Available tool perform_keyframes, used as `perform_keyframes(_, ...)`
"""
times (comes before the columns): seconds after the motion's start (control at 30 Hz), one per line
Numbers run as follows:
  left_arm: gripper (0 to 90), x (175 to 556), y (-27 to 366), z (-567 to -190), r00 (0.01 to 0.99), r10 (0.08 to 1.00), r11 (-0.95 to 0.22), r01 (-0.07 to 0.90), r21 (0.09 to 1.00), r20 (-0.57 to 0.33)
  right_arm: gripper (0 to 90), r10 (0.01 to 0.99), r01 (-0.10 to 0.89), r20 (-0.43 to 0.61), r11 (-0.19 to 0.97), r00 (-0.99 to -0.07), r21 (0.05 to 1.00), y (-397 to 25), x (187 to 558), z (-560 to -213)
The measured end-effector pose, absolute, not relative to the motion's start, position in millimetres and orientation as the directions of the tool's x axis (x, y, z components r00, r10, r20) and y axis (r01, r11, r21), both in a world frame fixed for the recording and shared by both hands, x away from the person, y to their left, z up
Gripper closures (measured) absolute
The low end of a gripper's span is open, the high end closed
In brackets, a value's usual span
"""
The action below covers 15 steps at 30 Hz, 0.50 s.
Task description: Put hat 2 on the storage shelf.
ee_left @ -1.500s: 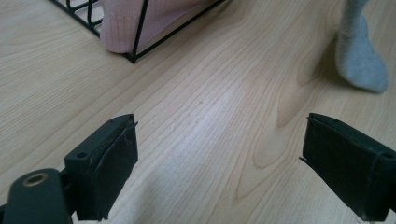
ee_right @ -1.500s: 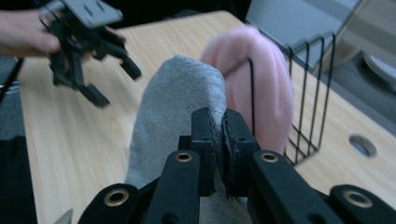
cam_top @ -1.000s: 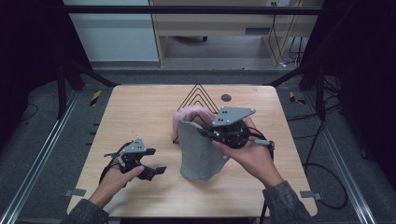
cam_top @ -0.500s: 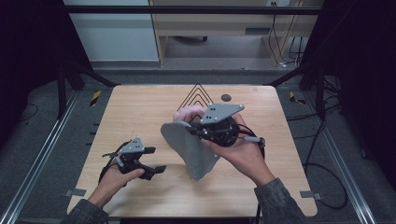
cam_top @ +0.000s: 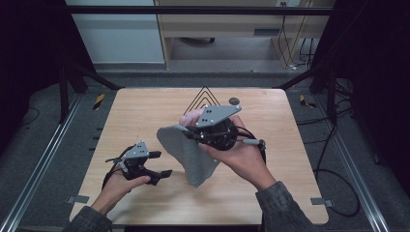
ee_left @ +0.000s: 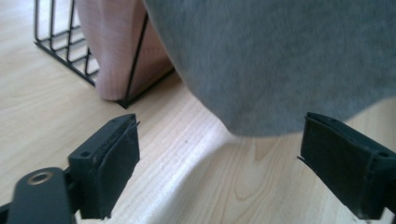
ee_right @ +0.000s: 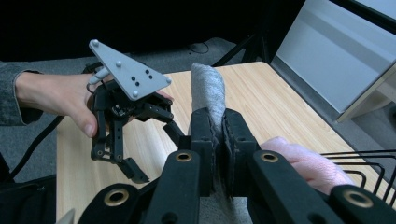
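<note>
Leftward and toward the person the right tool (cam_top: 193, 136) has carried the grey cloth (cam_top: 186, 152) since a second ago, so the cloth now hangs nearer the left tool (cam_top: 162, 163). In the right gripper view the right tool's (ee_right: 220, 140) jaws are pressed together on a fold of the cloth (ee_right: 208, 91), which stands up between them. The left tool sits low over the bench (cam_top: 145, 106) near its left front part, jaws wide apart with nothing between them; in the left gripper view the cloth's (ee_left: 280, 60) lower edge hangs just beyond them. Behind it a pink cloth (ee_left: 116, 46) lies in a black wire rack (ee_left: 60, 44).
</note>
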<state>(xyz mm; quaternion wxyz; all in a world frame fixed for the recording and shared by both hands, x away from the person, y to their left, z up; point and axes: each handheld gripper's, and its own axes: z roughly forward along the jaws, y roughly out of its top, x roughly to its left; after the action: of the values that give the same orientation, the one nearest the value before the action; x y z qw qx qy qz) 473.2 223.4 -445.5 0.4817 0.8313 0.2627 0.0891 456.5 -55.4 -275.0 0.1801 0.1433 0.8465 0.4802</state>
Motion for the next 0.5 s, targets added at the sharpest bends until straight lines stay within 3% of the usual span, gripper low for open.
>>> perform_keyframes(0.37, 34.2, 486.1, 213.6, -442.4, 0.845, 0.526, -0.37, 0.332, 0.868, -0.098, 84.7, 0.404, 0.086, -0.146, 0.502, -0.903, 0.86, -48.4, 458.5, -288.1)
perform_keyframes(0.47, 54.7, 489.1, 210.3, -440.4, 0.842, 0.528, -0.343, 0.332, 0.879, -0.112, 84.7, 0.426, 0.11, -0.128, 0.49, -0.896, 0.865, -54.4, 460.7, -295.2)
perform_keyframes(0.5, 54.7, 489.3, 209.1, -439.5, 0.842, 0.527, -0.34, 0.332, 0.88, -0.114, 84.7, 0.426, 0.11, -0.128, 0.49, -0.896, 0.865, -54.4, 460.7, -295.2)
